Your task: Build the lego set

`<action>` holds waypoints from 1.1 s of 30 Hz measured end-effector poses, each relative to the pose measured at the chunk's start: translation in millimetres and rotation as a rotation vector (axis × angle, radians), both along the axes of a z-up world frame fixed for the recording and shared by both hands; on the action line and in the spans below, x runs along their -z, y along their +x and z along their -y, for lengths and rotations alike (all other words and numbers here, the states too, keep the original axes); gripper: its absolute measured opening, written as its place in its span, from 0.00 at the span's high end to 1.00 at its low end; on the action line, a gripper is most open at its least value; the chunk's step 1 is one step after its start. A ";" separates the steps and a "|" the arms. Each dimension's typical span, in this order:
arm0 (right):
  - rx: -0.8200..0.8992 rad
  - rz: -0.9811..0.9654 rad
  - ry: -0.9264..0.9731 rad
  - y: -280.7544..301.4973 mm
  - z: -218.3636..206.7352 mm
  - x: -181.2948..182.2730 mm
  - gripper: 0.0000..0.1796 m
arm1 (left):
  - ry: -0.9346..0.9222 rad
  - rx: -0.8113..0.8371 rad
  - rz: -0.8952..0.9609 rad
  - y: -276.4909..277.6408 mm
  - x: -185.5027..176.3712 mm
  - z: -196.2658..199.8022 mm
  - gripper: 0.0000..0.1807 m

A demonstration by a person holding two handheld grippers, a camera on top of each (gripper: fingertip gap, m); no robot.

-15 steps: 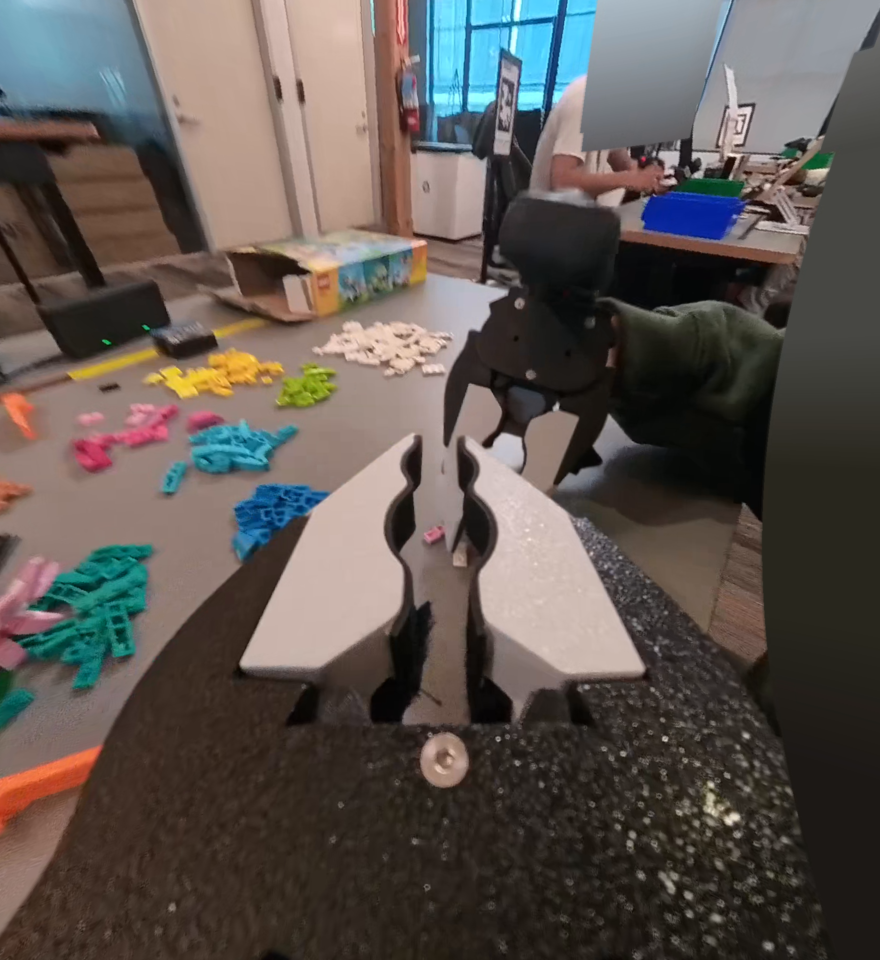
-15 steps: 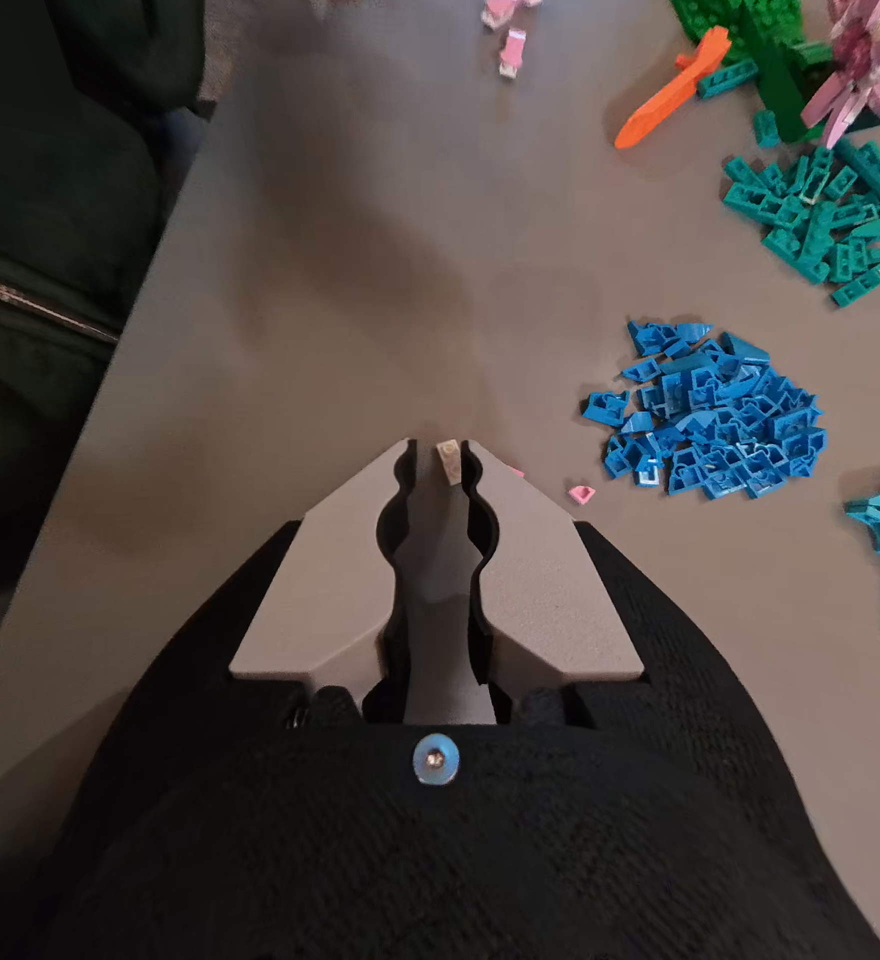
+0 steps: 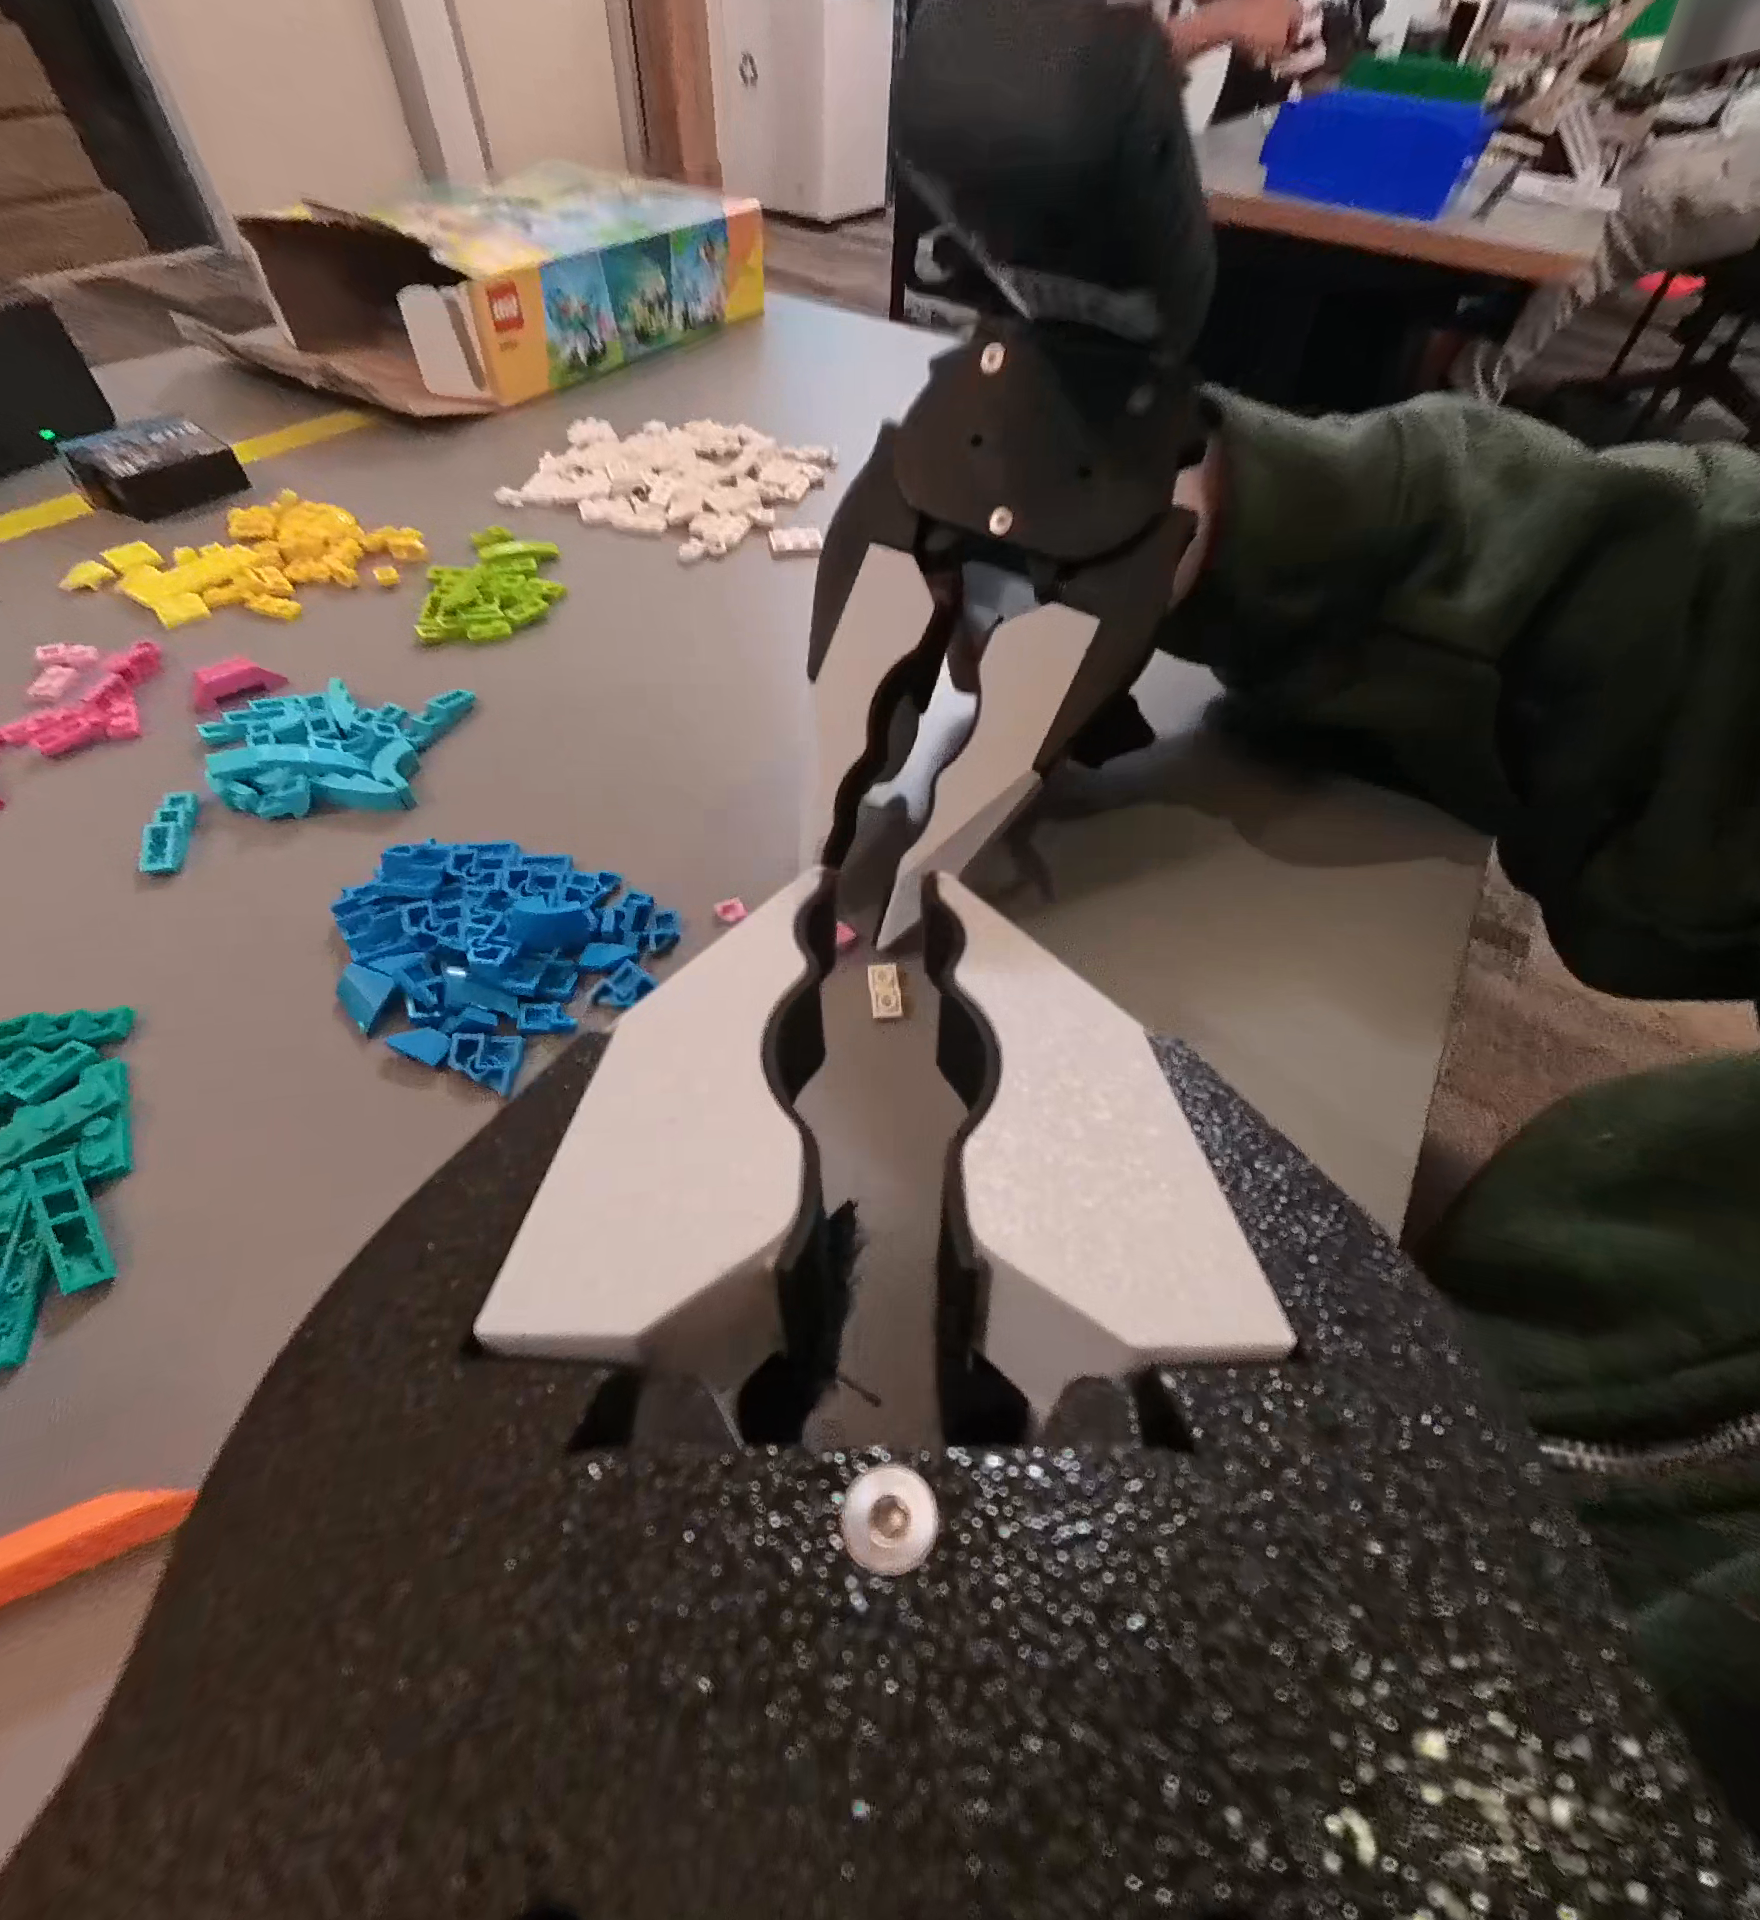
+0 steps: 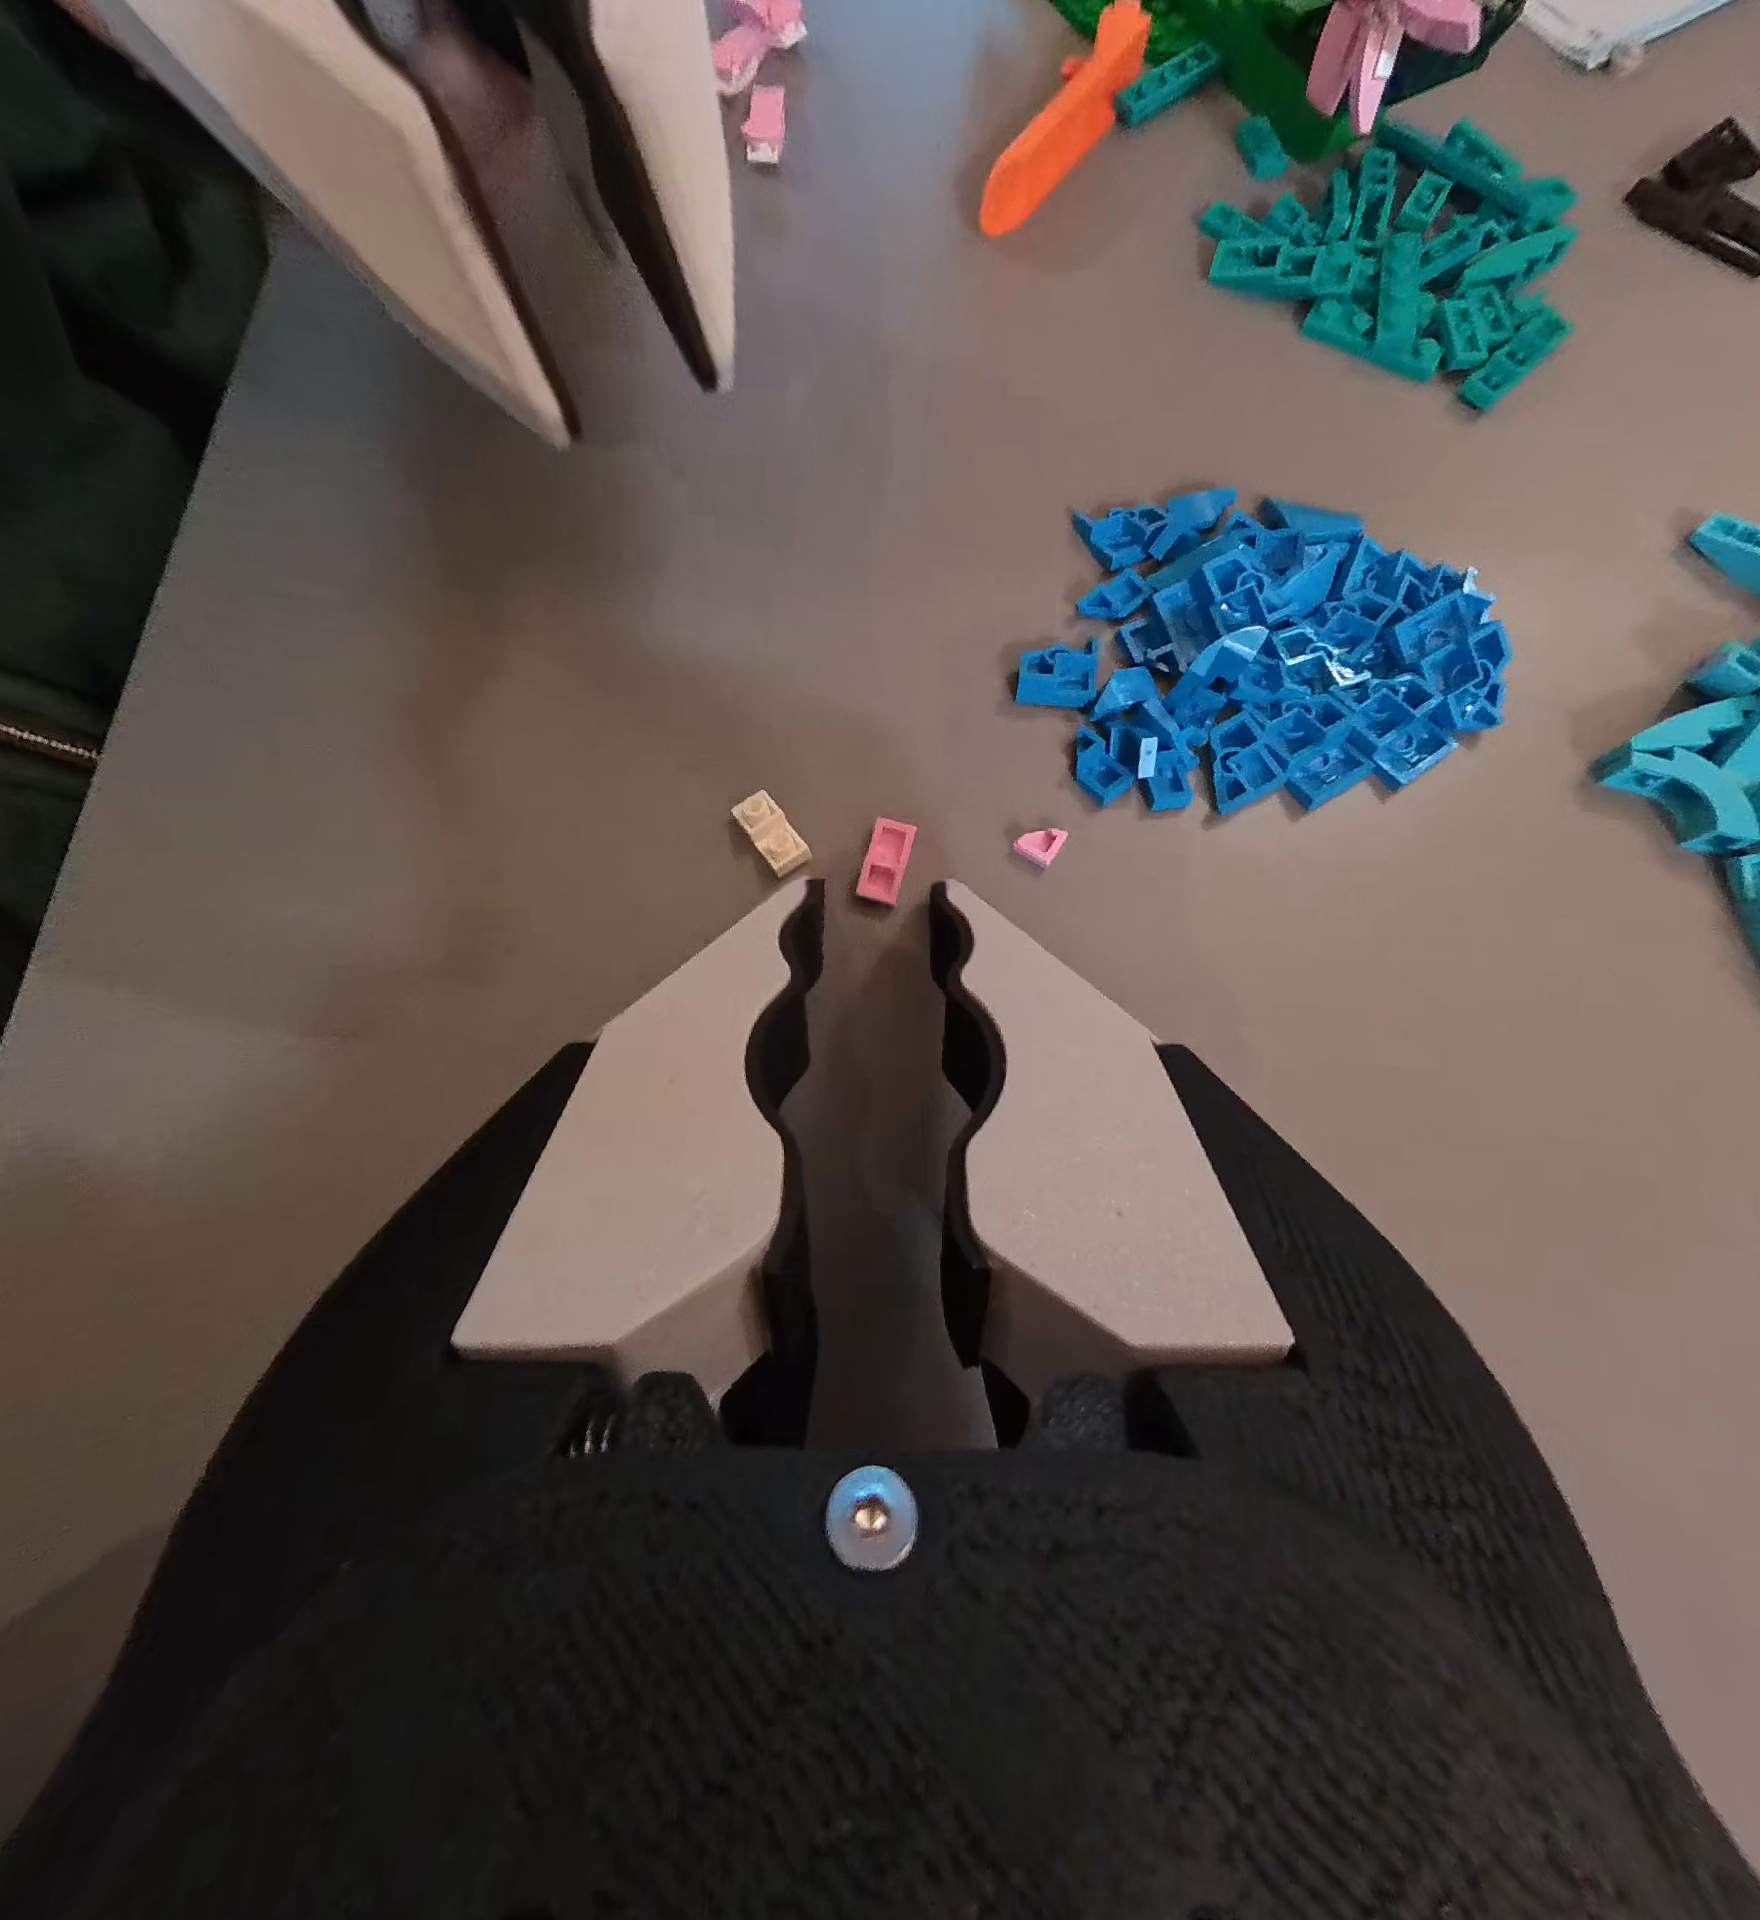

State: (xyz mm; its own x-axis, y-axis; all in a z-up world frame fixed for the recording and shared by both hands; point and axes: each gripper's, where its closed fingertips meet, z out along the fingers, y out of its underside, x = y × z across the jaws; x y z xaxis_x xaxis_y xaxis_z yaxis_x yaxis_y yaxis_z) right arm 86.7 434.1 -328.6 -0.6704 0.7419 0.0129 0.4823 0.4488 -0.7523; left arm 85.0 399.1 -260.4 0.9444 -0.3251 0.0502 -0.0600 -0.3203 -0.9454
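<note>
A small tan two-stud plate (image 3: 886,992) lies on the grey table (image 3: 1219,987) and shows through the gap between my left gripper's (image 3: 878,883) fingers. That gripper is open and empty just above it. In the right wrist view the tan plate (image 4: 770,831) lies left of a pink two-stud piece (image 4: 886,857). My right gripper (image 4: 876,883) is open and empty, its tips just short of the pink piece. A tiny pink piece (image 4: 1040,844) lies to the right. The left gripper (image 4: 637,410) hangs at top left. The right gripper (image 3: 855,904) faces mine, tips down.
Sorted piles lie left: blue (image 3: 497,940), teal (image 3: 24,1143), cyan (image 3: 315,748), lime (image 3: 486,592), yellow (image 3: 252,556), pink (image 3: 55,707), white (image 3: 678,483). A torn set box (image 3: 543,281) stands behind. An orange piece (image 4: 1052,156) lies beside a green-and-pink build (image 4: 1323,52). The table edge (image 3: 1458,1039) is close on the right. Spacing between my two grippers at the tips: around 8 centimetres. It is some 15 centimetres from my left tips to the orange piece (image 4: 1052,156). Look for it in the left wrist view (image 3: 61,1527) too.
The tan plate, between the right gripper's tips before, now lies free on the table. The right gripper has shifted over to the pink piece. The left gripper has moved in over the tan plate.
</note>
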 end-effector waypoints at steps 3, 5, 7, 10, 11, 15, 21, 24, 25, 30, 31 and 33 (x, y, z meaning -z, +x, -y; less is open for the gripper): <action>-0.091 -0.026 -0.052 12.4 13.2 -10.8 0.92 | -0.018 0.019 -0.015 3.3 4.7 -0.3 0.93; -0.123 -0.025 -0.058 14.4 19.0 -11.5 0.92 | -0.050 0.033 -0.005 5.3 10.3 -1.4 0.93; -0.126 -0.025 -0.035 10.7 19.7 -6.7 0.91 | -0.147 0.048 -0.006 7.8 27.0 -3.0 0.90; -0.135 -0.001 -0.016 8.7 20.5 0.6 0.91 | -0.254 0.086 -0.011 16.1 47.1 -3.8 0.86; -0.139 -0.002 -0.015 8.3 21.3 0.9 0.92 | -0.253 0.090 -0.012 17.7 48.3 -4.3 0.87; -0.147 -0.008 -0.027 7.2 23.5 1.0 0.96 | -0.236 0.086 -0.015 15.6 46.9 -4.9 0.87; -0.131 -0.023 -0.074 7.0 22.7 -5.4 0.96 | -0.267 0.089 -0.083 11.9 59.2 -3.1 0.87; -0.118 -0.016 -0.073 8.1 21.5 -4.7 0.96 | -0.269 0.093 -0.078 13.1 59.7 -4.5 0.87; -0.114 -0.008 -0.065 8.7 21.4 -3.0 0.96 | -0.268 0.091 -0.079 12.5 59.6 -5.0 0.87; -0.116 0.014 -0.055 13.3 26.4 -0.6 0.96 | -0.275 0.089 -0.080 12.1 60.1 -6.3 0.87; -0.114 0.021 -0.071 14.5 26.1 -1.4 0.96 | -0.275 0.088 -0.079 11.8 60.0 -6.2 0.87; -0.095 0.019 -0.108 14.5 22.0 -6.0 0.93 | -0.276 0.080 -0.064 10.7 58.7 -6.0 0.88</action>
